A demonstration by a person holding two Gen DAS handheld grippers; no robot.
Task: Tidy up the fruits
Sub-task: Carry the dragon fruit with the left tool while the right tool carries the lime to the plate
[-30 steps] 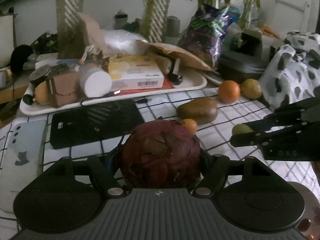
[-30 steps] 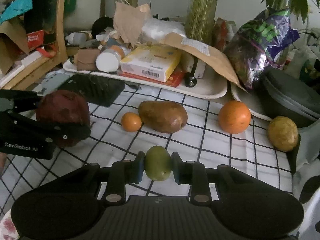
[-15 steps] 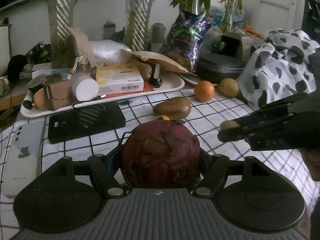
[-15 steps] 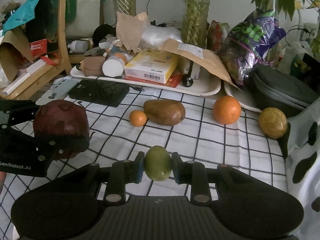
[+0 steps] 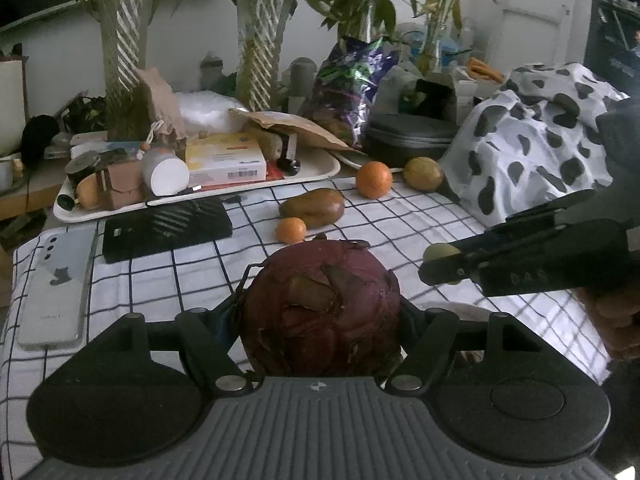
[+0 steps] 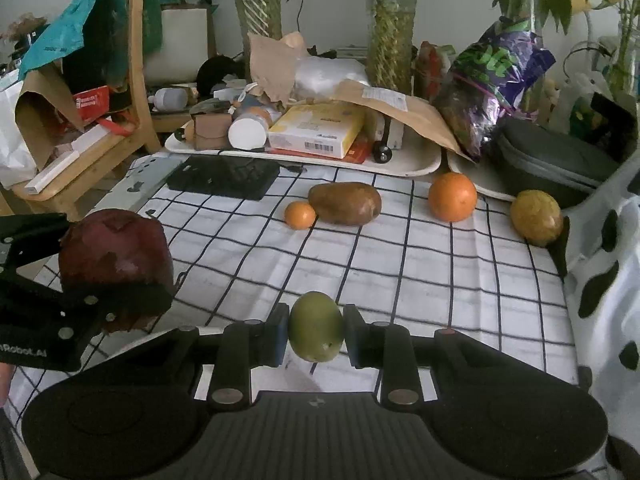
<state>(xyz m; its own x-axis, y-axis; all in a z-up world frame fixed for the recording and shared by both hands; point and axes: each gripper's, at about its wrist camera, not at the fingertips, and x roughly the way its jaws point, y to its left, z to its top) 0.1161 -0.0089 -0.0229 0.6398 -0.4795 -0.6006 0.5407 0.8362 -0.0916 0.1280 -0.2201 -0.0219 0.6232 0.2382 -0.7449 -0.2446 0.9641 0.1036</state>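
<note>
Here a dark red dragon fruit (image 5: 320, 304) sits clamped in the left tongs (image 5: 320, 320) above the checked tabletop (image 6: 420, 264); right tongs (image 6: 316, 330) pinch a small green fruit (image 6: 316, 326). Oranges and a brown fruit (image 6: 345, 203) lie beyond.

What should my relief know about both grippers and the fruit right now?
Left gripper: shut on the dark red fruit, held above the checked cloth.
Right gripper: shut on the small green fruit, also off the cloth.
On the cloth: small orange touching the brown fruit, big orange, yellow fruit by the spotted fabric.
Done: two fruits picked up.
Left: place both, then the four on the cloth; no destination is evident.
</note>
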